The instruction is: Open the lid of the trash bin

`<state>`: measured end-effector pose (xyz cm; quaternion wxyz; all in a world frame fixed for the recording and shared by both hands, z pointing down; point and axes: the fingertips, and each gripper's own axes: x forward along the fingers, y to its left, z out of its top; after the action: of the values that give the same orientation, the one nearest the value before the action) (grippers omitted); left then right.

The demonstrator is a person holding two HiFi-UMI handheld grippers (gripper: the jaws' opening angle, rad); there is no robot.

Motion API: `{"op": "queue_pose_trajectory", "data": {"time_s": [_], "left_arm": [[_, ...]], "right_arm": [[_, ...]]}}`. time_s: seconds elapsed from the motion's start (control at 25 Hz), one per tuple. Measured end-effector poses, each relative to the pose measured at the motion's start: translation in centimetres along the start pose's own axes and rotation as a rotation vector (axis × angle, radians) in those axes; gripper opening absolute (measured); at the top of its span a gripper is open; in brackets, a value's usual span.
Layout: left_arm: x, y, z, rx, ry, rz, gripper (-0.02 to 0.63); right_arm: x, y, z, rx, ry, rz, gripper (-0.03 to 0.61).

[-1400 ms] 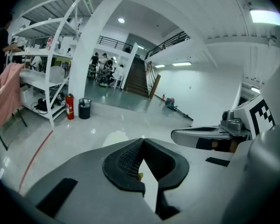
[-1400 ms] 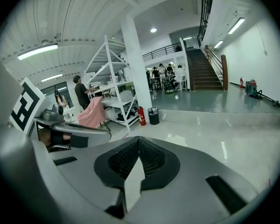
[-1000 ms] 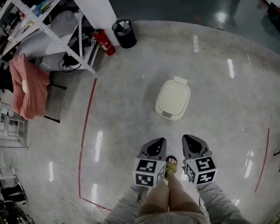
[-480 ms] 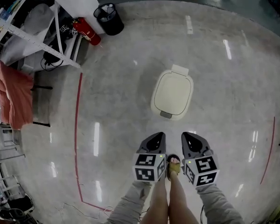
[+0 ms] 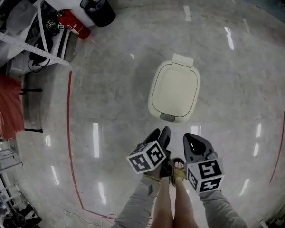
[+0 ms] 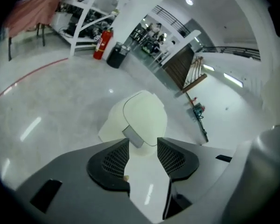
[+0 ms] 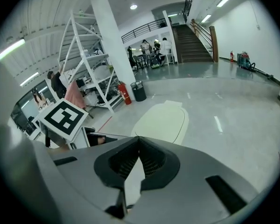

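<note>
A cream trash bin [image 5: 174,90] stands on the floor with its lid down and a grey tab [image 5: 167,117] at its near edge. My left gripper [image 5: 160,133] hovers just short of that edge, rolled to one side. Its jaws have just been opening and stand apart with nothing between them. Through the gap the left gripper view shows the bin [image 6: 142,115] and its tab [image 6: 132,137] a little ahead. My right gripper [image 5: 192,140] is beside the left one, shut, with the lid [image 7: 163,120] ahead of its tips [image 7: 139,138].
The person's legs and sandalled feet [image 5: 176,167] stand between the grippers. A black wastebasket [image 5: 99,7], a red fire extinguisher [image 5: 73,24] and a white shelf frame [image 5: 35,32] are at the far left. A pink cloth [image 5: 2,108] hangs left, and a red floor line [image 5: 69,127] runs alongside.
The bin has grown larger and nearer as both grippers came down toward it. The left gripper rolled over and its jaws opened. The right stayed shut.
</note>
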<state>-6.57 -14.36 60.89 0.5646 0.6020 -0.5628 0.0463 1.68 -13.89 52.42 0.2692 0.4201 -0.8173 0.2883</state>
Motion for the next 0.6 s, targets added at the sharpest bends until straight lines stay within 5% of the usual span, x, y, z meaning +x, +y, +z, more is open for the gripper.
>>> {"op": "queue_pose_trajectory", "data": {"time_s": [0.32, 0.6], "left_arm": [[5.9, 2.9, -0.6, -0.313, -0.02, -0.104, 0.294], [8.2, 4.4, -1.3, -0.391, -0.025, -0.085, 0.274]], "right_arm": [[3.9, -1.1, -2.2, 0.019, 0.012, 0.01, 0.005], [5.4, -1.9, -3.9, 0.034, 0.024, 0.007, 0.006]]}}
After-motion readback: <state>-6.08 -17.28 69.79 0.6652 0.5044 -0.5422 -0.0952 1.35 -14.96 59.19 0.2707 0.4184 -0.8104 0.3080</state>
